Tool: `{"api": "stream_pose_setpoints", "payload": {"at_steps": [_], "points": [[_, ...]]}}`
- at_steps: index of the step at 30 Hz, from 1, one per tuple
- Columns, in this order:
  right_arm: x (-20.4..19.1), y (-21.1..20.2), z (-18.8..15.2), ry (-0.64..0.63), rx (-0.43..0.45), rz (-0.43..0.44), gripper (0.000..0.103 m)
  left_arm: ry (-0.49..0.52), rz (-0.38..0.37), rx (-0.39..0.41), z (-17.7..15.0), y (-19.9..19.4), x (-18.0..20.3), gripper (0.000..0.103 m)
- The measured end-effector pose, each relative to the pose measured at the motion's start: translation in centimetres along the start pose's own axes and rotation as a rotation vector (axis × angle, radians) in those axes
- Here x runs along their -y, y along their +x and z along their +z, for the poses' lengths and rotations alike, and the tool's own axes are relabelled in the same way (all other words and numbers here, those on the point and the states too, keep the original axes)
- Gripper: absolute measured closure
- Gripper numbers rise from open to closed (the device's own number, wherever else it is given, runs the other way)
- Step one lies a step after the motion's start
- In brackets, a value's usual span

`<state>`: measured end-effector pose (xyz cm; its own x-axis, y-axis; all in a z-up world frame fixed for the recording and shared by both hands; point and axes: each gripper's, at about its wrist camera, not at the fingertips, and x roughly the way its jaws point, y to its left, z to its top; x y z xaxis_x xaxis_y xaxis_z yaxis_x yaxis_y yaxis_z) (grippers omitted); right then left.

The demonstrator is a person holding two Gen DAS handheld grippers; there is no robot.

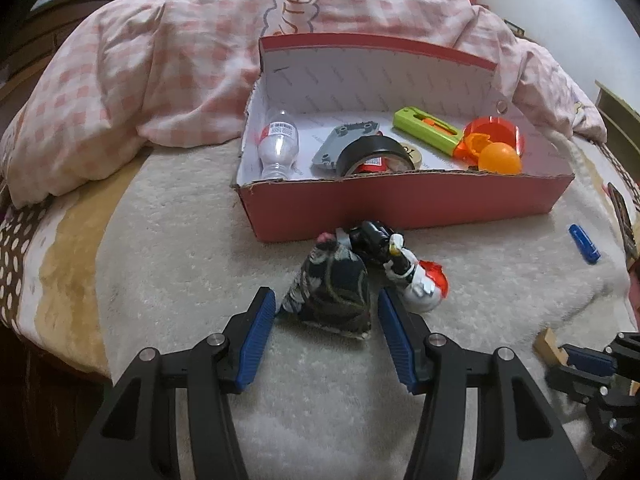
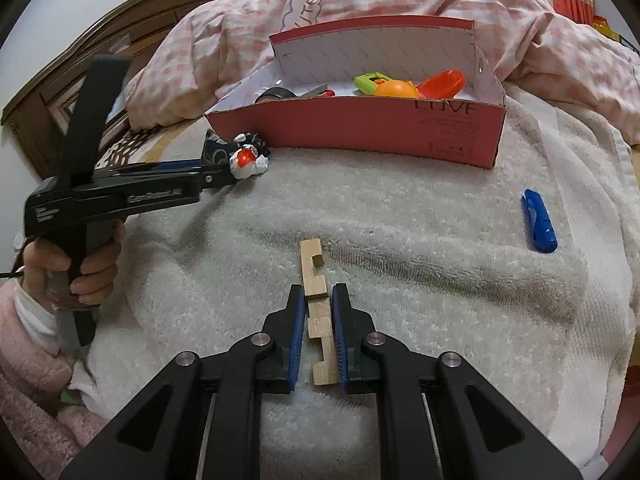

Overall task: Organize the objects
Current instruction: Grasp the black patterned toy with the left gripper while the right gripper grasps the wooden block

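Here the right gripper [image 2: 316,336], pinching the notched pale wooden block [image 2: 318,320] along its long axis, sits low-centre, the red cardboard box [image 2: 360,136] straight above.

Pink checked duvet [image 1: 160,80] bunched behind; white towel [image 2: 400,220] spread flat; wooden headboard [image 2: 100,52] left.

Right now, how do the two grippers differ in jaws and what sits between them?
The left gripper has its jaws wide apart around a dark patterned pouch, not pressing it. The right gripper has its jaws clamped on a notched wooden piece. Both point down at the white towel.
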<state>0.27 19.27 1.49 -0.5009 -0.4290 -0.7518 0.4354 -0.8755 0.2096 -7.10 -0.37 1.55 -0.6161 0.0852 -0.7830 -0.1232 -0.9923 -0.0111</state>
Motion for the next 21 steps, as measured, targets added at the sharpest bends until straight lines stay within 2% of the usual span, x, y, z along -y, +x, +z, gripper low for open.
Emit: {"api": "stream_pose_setpoints", "payload": {"at_steps": [7,9,14,21], "points": [[0.0,0.0,-0.1,0.004,0.003,0.001,0.086,0.01,0.017,0.009,0.2,0.2,0.3,0.05],[0.1,0.0,0.0,0.003,0.003,0.0,0.087,0.016,0.026,0.015,0.1,0.0,0.4,0.059],[-0.3,0.0,-0.1,-0.008,0.012,-0.025,0.089,0.022,0.012,0.023,-0.1,-0.6,0.2,0.062],[-0.2,-0.2,0.2,0.01,0.015,-0.009,0.091,0.012,-0.031,0.055,-0.2,-2.4,0.1,0.063]]}}
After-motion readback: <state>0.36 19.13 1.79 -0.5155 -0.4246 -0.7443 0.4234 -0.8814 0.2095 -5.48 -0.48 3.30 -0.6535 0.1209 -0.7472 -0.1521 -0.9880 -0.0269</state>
